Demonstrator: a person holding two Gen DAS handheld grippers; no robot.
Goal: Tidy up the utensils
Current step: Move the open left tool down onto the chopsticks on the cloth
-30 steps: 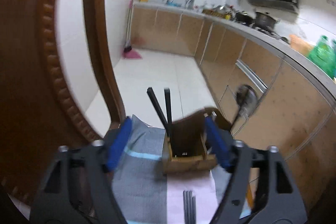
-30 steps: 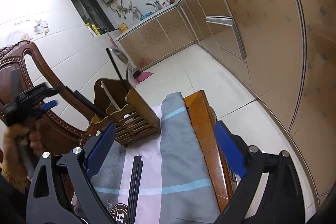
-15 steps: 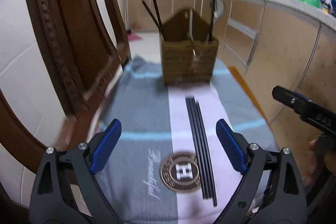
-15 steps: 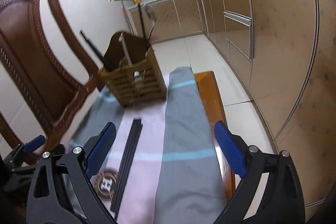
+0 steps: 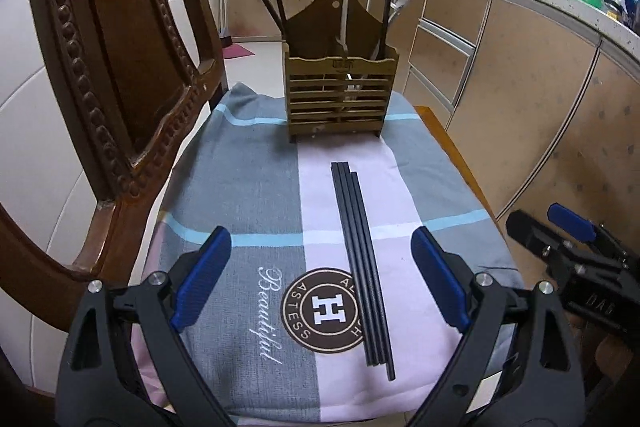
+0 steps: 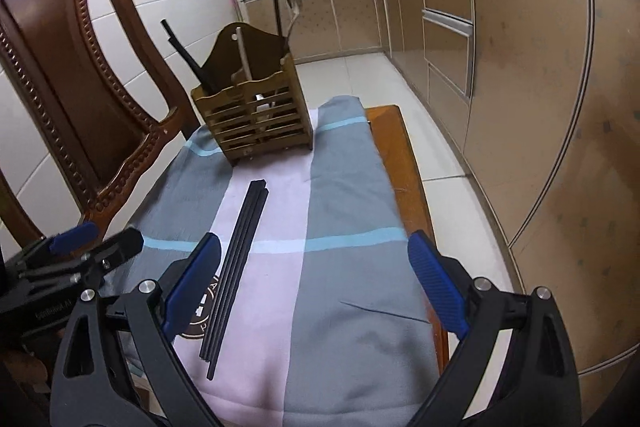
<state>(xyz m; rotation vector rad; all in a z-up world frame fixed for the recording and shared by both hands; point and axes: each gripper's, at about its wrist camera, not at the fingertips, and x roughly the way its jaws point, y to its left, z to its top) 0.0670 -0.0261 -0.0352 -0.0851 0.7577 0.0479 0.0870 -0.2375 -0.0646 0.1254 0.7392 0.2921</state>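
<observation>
Several black chopsticks point(image 5: 362, 259) point(image 6: 236, 251) lie side by side on a grey and pink cloth point(image 5: 248, 187) point(image 6: 340, 211) spread over a wooden chair seat. At the far end stands a slatted wooden utensil holder point(image 5: 340, 99) point(image 6: 260, 119) with black chopsticks, a white utensil and a metal ladle upright in it. My left gripper point(image 5: 320, 287) hovers open above the near part of the cloth, the loose chopsticks lying between its blue pads. My right gripper point(image 6: 316, 287) is open over the cloth's right half, empty; the chopsticks lie by its left pad.
A carved wooden chair back point(image 5: 120, 47) point(image 6: 60, 67) rises along the left. Kitchen cabinets point(image 5: 520, 87) point(image 6: 520, 67) and a crowded counter run along the right, with tiled floor point(image 6: 360, 79) between. The bare seat edge point(image 6: 404, 167) shows right of the cloth.
My left gripper pulled back from the holder and sank toward the near end of the cloth, then held still. The right gripper rolled level and drifted slightly; the chopsticks have not moved.
</observation>
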